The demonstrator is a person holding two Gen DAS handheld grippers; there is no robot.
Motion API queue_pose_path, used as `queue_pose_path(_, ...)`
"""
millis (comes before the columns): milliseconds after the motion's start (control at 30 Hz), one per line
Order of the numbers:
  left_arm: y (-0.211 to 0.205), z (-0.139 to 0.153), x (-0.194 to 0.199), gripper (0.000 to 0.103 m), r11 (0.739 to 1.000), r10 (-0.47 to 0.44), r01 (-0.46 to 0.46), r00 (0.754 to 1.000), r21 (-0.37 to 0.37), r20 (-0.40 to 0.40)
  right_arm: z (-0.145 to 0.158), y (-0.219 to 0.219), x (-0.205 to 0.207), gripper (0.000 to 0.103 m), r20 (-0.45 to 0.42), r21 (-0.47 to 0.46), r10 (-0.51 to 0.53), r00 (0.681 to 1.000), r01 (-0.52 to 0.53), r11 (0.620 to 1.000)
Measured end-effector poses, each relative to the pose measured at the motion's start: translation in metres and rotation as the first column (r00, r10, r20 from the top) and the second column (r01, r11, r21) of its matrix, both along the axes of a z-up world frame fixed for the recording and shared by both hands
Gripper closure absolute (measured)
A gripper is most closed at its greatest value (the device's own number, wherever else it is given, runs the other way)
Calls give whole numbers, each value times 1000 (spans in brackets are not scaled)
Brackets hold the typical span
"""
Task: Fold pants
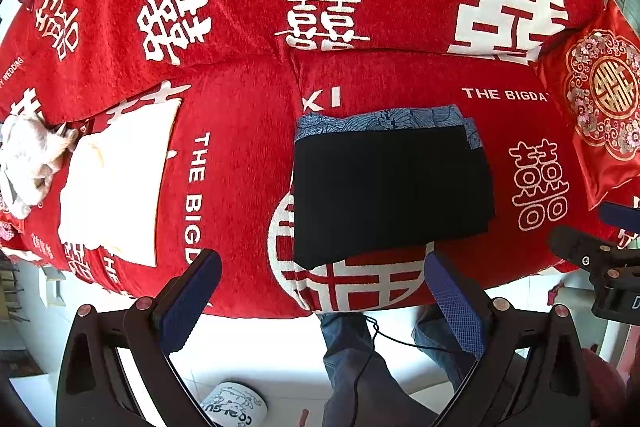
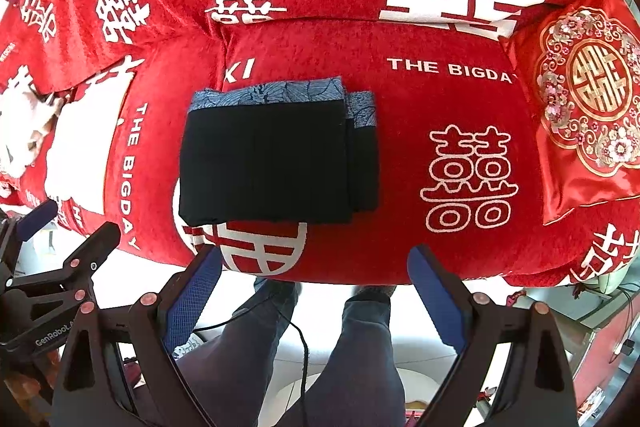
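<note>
The black pants [image 1: 390, 191] lie folded into a flat rectangle on the red sofa seat [image 1: 236, 163], with a blue patterned band [image 1: 376, 119] along the far edge. They also show in the right wrist view [image 2: 276, 159]. My left gripper [image 1: 324, 283] is open and empty, held back in front of the sofa's front edge, near the pants' near edge. My right gripper [image 2: 316, 275] is open and empty too, just off the sofa's front edge below the pants. Neither touches the pants. The right gripper also shows at the right edge of the left wrist view [image 1: 588, 255].
A white folded cloth [image 1: 116, 179] and a crumpled white garment [image 1: 28, 155] lie on the left seat. A red embroidered cushion [image 2: 588, 99] leans at the right. The person's legs [image 2: 340, 347] and a cable stand on the white floor below. A printed mug [image 1: 234, 407] sits on the floor.
</note>
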State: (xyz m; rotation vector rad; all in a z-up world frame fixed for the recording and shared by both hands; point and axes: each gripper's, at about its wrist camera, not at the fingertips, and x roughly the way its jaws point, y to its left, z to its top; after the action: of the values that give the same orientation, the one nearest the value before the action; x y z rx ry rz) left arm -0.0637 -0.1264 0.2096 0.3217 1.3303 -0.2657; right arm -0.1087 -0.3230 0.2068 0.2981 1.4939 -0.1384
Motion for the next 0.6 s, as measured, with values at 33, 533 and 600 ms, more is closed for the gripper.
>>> queue_pose_path(33, 0, 0, 0, 1, 1000, 2, -2, 1000, 0, 2, 0, 1, 0, 8, 0, 0, 3, 1000, -3, 1000)
queue_pose_path(533, 1, -1, 1, 1, 1000, 14, -14, 1000, -14, -2, -2, 3, 3, 8, 0, 0, 24, 1000, -24, 1000)
queue_pose_path(600, 1, 0, 1, 1, 1000, 15, -15, 1000, -16, 2, -3, 2, 4, 8, -2, 2, 25, 1000, -25, 1000)
